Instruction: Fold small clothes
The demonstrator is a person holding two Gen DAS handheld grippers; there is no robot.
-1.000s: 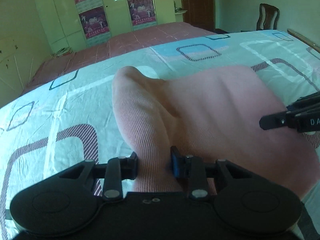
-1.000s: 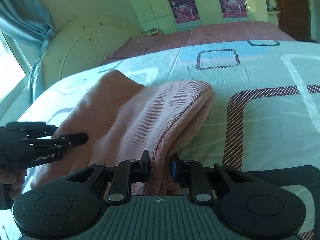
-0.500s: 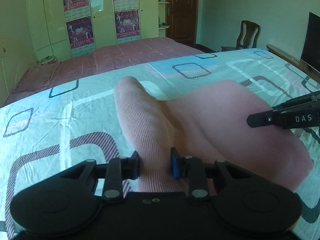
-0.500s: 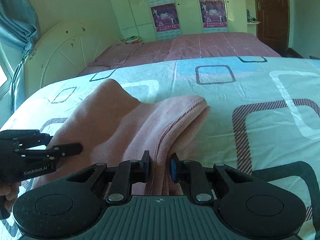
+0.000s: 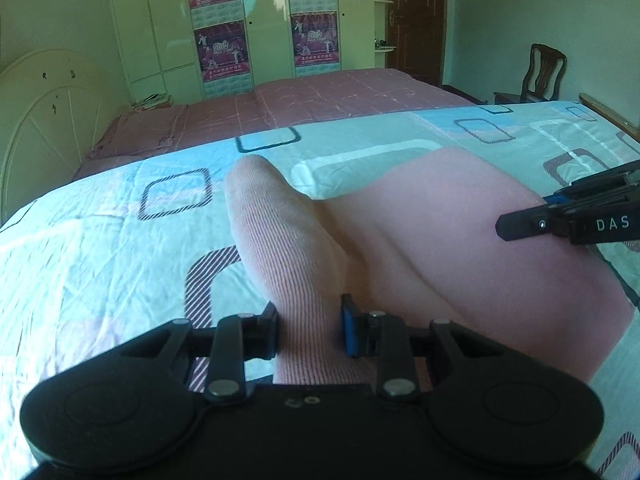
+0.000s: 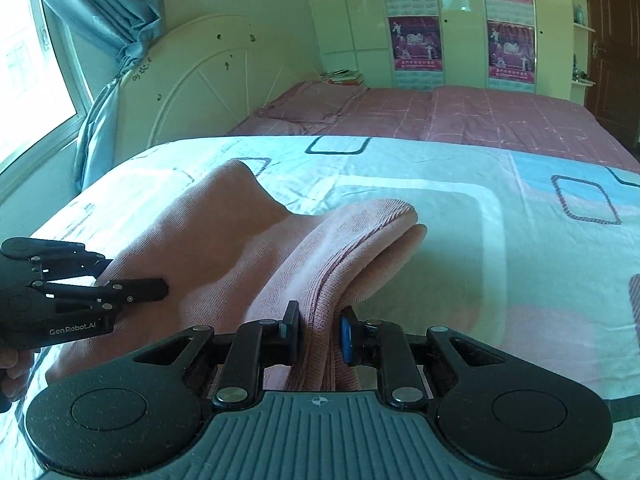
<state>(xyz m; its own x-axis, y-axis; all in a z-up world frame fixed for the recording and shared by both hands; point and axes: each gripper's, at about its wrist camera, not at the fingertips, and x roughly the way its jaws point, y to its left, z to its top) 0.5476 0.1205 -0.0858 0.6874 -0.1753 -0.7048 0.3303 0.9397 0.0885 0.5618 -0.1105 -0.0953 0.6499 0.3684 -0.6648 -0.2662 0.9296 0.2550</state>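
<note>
The left gripper (image 5: pixel 309 330) is clamped on a bunched edge of the pink knit garment (image 5: pixel 432 248), the ribbed cloth pinched between its two pads and running up out of the jaws as a raised fold. The right gripper (image 6: pixel 320 334) is likewise clamped on the same garment (image 6: pixel 224 248), here on a doubled layered edge whose seam line passes between its pads. Each gripper shows in the other's view: the right one (image 5: pixel 520 227) enters the left wrist view from the right side, its fingertips over the far side of the garment, and the left one (image 6: pixel 132 290) enters the right wrist view from the left side, with part of a hand (image 6: pixel 12 368) behind it.

The garment hangs slack between the two grips and spreads onto the patterned bedsheet (image 5: pixel 100 248), which is pale blue and white with striped rounded squares. From the garment outward, the sheet runs to a second bed with a pink checked cover (image 5: pixel 320 96) just beyond it. Past that stands a pale wardrobe (image 5: pixel 168 24) with posters on its doors. Left of the garment rises a white curved headboard (image 6: pixel 200 80), and beyond the headboard a blue curtain (image 6: pixel 108 12) by a bright window. A wooden chair (image 5: pixel 546 70) stands far right of the garment.
</note>
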